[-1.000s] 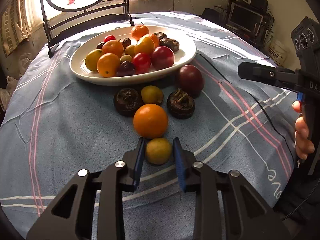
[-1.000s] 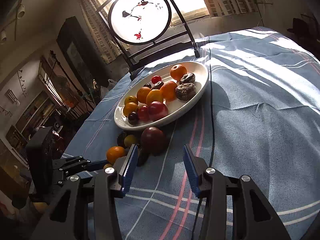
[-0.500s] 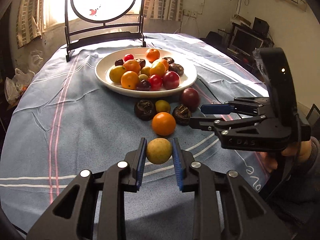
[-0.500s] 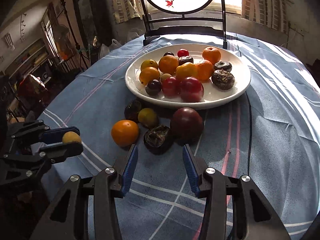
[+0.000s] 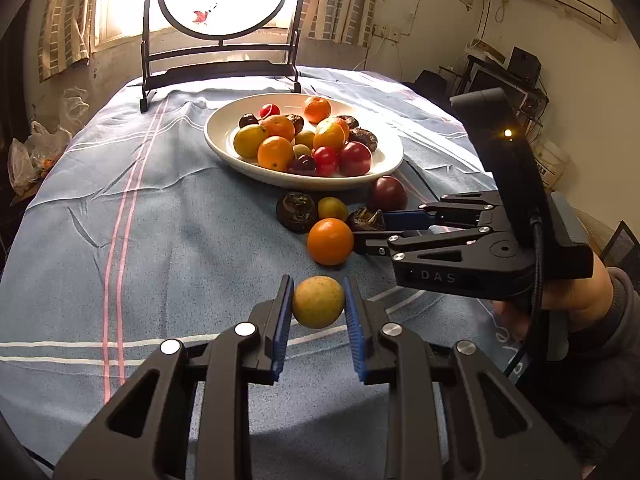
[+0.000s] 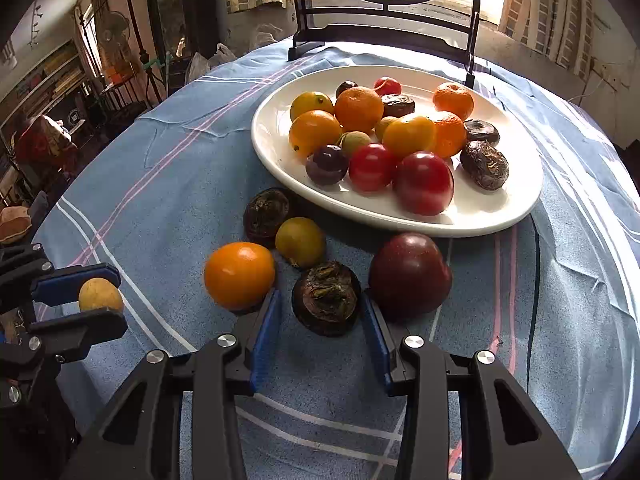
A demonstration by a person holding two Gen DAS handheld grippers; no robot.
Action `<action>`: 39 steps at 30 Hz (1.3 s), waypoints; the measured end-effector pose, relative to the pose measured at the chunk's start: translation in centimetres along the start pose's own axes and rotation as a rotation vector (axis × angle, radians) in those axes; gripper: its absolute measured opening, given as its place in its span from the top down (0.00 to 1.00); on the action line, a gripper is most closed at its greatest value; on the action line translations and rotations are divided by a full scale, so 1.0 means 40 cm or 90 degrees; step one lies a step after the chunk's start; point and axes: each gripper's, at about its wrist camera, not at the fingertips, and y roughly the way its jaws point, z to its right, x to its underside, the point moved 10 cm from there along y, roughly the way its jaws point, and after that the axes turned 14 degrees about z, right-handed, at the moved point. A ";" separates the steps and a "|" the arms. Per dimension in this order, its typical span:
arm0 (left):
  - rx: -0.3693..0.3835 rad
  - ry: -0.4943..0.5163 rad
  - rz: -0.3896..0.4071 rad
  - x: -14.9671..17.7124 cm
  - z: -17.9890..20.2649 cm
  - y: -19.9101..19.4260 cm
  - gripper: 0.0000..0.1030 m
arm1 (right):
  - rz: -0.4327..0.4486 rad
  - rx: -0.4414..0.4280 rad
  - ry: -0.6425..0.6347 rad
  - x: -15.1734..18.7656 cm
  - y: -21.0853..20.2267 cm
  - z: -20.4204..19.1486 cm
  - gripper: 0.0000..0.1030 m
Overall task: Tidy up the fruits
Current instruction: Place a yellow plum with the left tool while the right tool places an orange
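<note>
Here the left claw (image 5: pixel 318 322) pinches a small yellow fruit (image 5: pixel 318 301), lifted off the tabletop (image 5: pixel 160 240). Right claw (image 6: pixel 322 330), jaws just closing, straddles a dark wrinkled fruit (image 6: pixel 326 304); pads not visibly pressing. Plate (image 6: pixel 460 222) of fruit lies just beyond.

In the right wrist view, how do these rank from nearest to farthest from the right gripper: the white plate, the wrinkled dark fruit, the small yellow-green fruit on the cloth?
1. Wrinkled dark fruit, between the right gripper's fingers.
2. Small yellow-green fruit, beyond it, slightly left.
3. White plate, farthest, behind.
</note>
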 end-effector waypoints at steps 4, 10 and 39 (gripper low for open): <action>-0.002 -0.003 0.005 -0.001 -0.005 -0.007 0.76 | 0.036 -0.031 0.028 -0.006 -0.047 0.002 0.67; 0.004 -0.003 0.012 -0.013 0.003 -0.012 0.76 | 0.103 -0.049 0.059 -0.041 -0.145 0.040 0.67; 0.020 -0.015 0.026 -0.287 -0.047 0.250 0.47 | 0.181 -0.044 0.142 -0.287 -0.053 0.237 0.56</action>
